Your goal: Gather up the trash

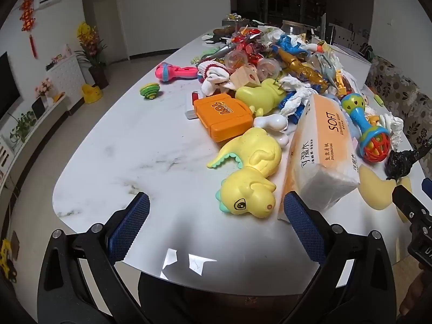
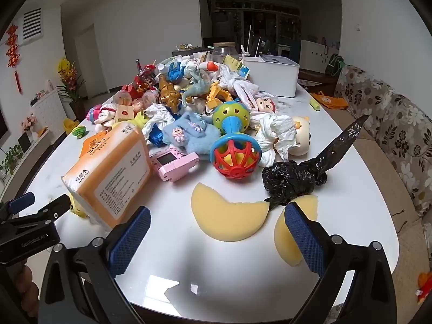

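Note:
A white marble table (image 1: pixel 129 145) carries a pile of toys and trash. A knotted black plastic bag (image 2: pixel 294 178) lies near the front right, also in the left wrist view (image 1: pixel 402 163). Two yellow sponge halves (image 2: pixel 229 218) lie in front of it. Crumpled white tissues (image 2: pixel 275 135) sit among the toys. My right gripper (image 2: pixel 216 232) is open and empty, hovering just before the sponges. My left gripper (image 1: pixel 216 221) is open and empty, near a yellow dinosaur toy (image 1: pixel 251 178) and an orange tissue pack (image 1: pixel 321 148).
An orange toy case (image 1: pixel 224 116), a blue-green rattle (image 2: pixel 232 140), a pink toy camera (image 2: pixel 174 163) and a white bin (image 2: pixel 272 75) stand on the table. A flowered sofa (image 2: pixel 391 124) runs along the right side.

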Motion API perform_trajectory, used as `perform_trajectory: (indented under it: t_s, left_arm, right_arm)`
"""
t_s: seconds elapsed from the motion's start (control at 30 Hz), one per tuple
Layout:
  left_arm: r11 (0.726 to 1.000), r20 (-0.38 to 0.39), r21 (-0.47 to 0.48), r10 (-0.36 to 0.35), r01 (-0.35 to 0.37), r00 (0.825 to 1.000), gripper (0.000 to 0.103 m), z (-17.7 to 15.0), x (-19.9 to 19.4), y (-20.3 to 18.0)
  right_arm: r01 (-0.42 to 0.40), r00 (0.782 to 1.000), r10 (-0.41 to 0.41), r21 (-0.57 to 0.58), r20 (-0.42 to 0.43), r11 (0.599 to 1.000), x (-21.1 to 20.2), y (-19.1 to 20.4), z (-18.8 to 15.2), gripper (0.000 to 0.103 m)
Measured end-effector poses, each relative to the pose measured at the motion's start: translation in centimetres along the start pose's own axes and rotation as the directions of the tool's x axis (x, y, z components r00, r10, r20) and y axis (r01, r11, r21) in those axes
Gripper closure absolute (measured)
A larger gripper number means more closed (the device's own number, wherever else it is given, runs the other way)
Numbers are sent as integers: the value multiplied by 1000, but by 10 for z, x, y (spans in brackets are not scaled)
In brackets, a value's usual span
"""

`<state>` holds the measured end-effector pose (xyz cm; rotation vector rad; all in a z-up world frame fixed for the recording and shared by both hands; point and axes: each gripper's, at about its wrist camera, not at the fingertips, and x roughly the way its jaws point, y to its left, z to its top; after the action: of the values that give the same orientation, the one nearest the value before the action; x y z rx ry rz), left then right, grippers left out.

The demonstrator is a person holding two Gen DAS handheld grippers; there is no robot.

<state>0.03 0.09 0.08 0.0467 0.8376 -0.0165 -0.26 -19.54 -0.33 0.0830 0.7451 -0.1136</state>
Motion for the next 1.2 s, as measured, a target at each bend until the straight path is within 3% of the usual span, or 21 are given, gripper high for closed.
perform_trajectory:
  t_s: [1.2]
  left_arm:
    - [998,-10,16,-54,54,998,6,-2,-2,-2]
  right_arm:
    - [-7,1000,7,4,-13,1000,2,1,-2,5]
